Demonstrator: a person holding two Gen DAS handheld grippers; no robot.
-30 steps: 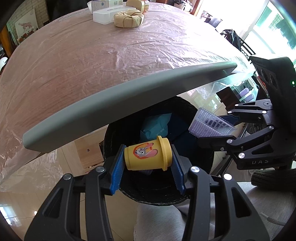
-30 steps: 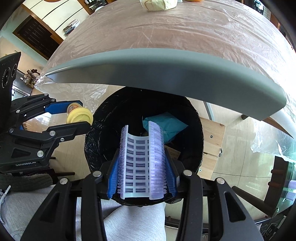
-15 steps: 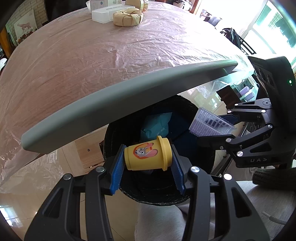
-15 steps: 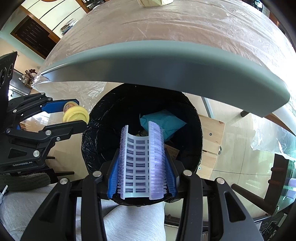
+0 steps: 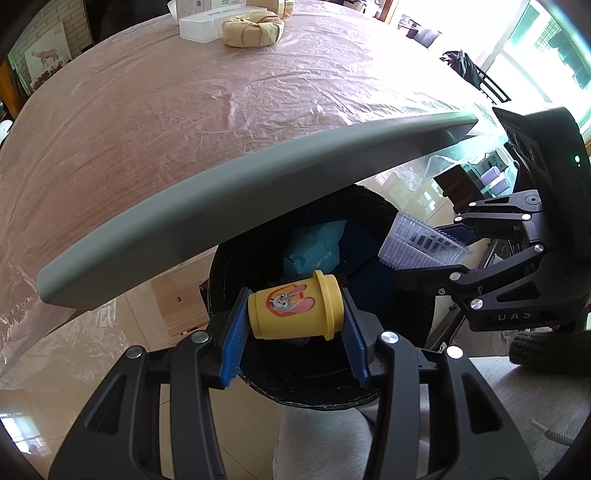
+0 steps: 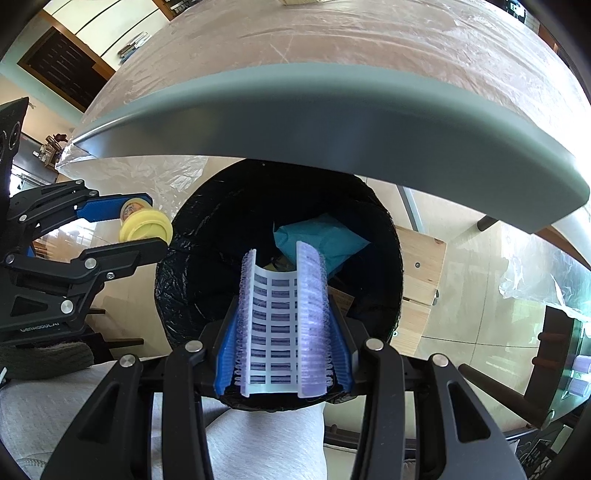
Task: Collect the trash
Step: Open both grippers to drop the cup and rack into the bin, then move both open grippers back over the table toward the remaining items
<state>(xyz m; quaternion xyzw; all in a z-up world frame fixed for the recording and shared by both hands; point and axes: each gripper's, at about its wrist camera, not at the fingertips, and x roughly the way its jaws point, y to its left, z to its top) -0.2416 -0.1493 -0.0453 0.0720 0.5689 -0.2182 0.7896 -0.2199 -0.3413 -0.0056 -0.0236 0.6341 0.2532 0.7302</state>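
Left wrist view: the left gripper [image 5: 293,325] is clamped on a yellow tub [image 5: 293,310], its blue pads [image 5: 232,345] pressing the base and the lidded end, so the tub lies crosswise with a cartoon rabbit sticker facing up. It hangs directly over the mouth of a black-lined trash bin [image 5: 321,391], which stands on the floor partly beneath the grey table edge [image 5: 236,206]. A teal wrapper [image 5: 317,247] lies inside the bin. Further right, the right gripper [image 5: 428,254] is closed on a purple ribbed plastic tray [image 5: 417,247], also above the bin's rim. Right wrist view: the same tray [image 6: 282,325] is squeezed between the pads, its two bristled sides bent upward and its slotted face toward the camera, positioned over the bin opening [image 6: 207,266]. The table top [image 5: 166,110] carries a crinkled clear plastic cover; a tan ring-shaped bundle [image 5: 253,27] and a white box [image 5: 201,26] sit at its far end. Grey trouser fabric [image 6: 266,443] shows below the bin.
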